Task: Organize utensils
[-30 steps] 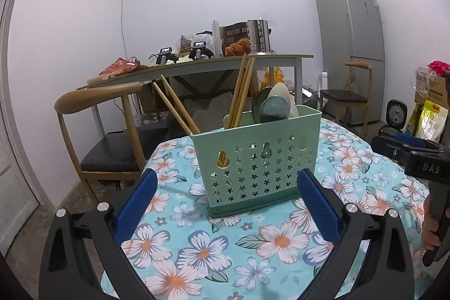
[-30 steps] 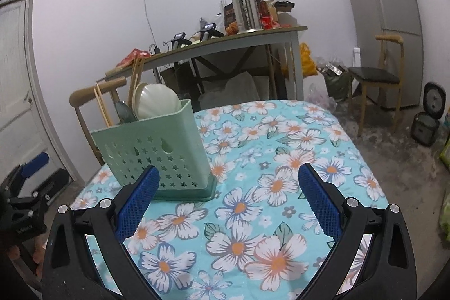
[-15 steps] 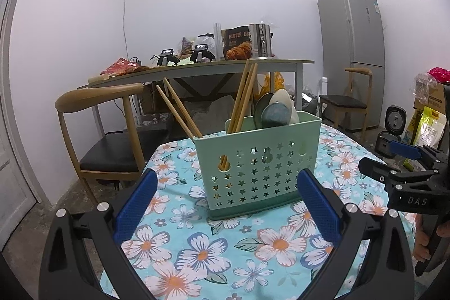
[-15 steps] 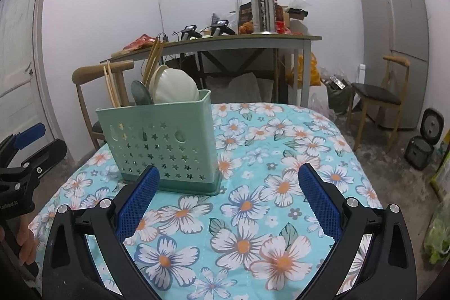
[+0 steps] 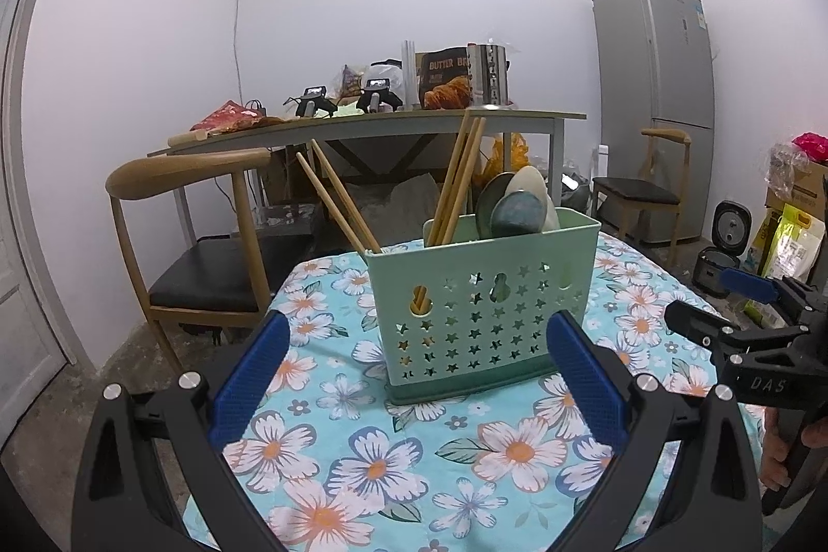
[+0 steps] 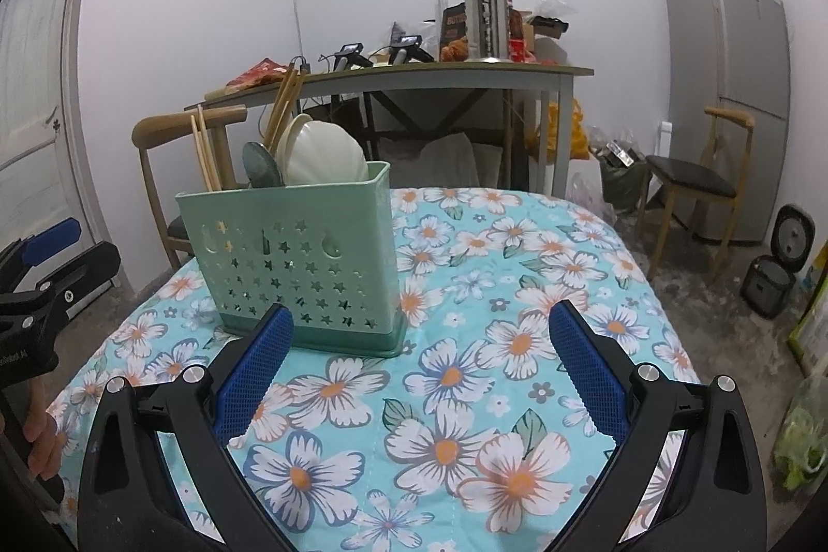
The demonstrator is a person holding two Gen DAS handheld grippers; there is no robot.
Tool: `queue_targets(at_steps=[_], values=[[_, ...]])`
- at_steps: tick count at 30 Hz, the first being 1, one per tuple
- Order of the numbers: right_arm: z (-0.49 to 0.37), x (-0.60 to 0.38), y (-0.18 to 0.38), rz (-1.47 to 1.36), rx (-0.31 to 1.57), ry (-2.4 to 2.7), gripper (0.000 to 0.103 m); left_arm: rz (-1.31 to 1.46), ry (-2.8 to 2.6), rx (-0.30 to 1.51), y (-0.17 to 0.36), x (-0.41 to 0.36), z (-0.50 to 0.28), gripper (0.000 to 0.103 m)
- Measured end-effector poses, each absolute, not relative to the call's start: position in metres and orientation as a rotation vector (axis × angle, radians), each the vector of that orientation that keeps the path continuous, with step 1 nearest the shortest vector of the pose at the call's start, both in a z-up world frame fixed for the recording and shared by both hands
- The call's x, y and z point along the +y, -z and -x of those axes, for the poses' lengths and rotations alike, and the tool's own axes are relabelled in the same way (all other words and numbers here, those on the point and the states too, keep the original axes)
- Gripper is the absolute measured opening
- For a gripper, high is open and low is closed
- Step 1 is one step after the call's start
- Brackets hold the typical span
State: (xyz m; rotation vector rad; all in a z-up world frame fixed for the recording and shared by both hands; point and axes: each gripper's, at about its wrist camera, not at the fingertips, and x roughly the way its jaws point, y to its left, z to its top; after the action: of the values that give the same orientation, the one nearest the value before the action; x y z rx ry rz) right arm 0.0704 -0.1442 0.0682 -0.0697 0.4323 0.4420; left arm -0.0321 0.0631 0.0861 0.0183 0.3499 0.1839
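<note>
Hovering low over the near part of the table, the left gripper (image 5: 414, 376) has its two blue ribbed pads spread wide with nothing between them, and the right gripper (image 6: 422, 360) is spread just as wide and just as empty. A hand (image 5: 776, 453) shows at the right edge of the left view, wrapped round the black handle of the other tool.

Just beyond both sets of fingers stands the utensil caddy (image 5: 484, 303), a mint-green plastic box with straight walls punched through with small stars and a few larger rounded cutouts, sitting on a darker green base. It stands upright, toward the left half of the table (image 6: 517, 272) as the right wrist camera sees it. Wooden chopsticks (image 5: 339, 203) lean out of its left end, another bundle leans the other way nearer the middle, and glazed spoons (image 5: 520, 205), one cream and one dark blue-green, rise above the rim at the right end.

A soft turquoise cloth printed with white and orange flowers covers the table; the stretch to the right of the caddy lies open up to the rounded far edge. Past that edge sit a bentwood chair (image 5: 207, 252) with a black seat, a long grey desk (image 6: 403, 78) crowded with packets and a metal canister, and a tall silver fridge (image 6: 729, 86).
</note>
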Motion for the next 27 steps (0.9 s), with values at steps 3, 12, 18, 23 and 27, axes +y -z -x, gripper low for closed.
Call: queue_targets(at_steps=[3, 12, 18, 23, 27], values=[[-0.069, -0.1419, -0.0672, 0.084, 0.432, -0.444, 0.095, -0.013, -0.187, 0.356, -0.0852, 0.0644, 0.031, 0.097], [-0.0679, -0.1379, -0.0661, 0.091, 0.438, -0.452, 0.095, -0.009, -0.213, 0.355, -0.0848, 0.0671, 0.0315, 0.097], [-0.0678, -0.1385, -0.0659, 0.085, 0.438, -0.451, 0.095, 0.01, -0.21, 0.367, -0.0843, 0.0708, 0.0305, 0.097], [-0.069, -0.1387, -0.0658, 0.075, 0.446, -0.458, 0.095, 0.017, -0.214, 0.373, -0.084, 0.0728, 0.0296, 0.097], [-0.0704, -0.14, -0.0657, 0.056, 0.455, -0.469, 0.095, 0.001, -0.217, 0.372, -0.0843, 0.0701, 0.0298, 0.098]])
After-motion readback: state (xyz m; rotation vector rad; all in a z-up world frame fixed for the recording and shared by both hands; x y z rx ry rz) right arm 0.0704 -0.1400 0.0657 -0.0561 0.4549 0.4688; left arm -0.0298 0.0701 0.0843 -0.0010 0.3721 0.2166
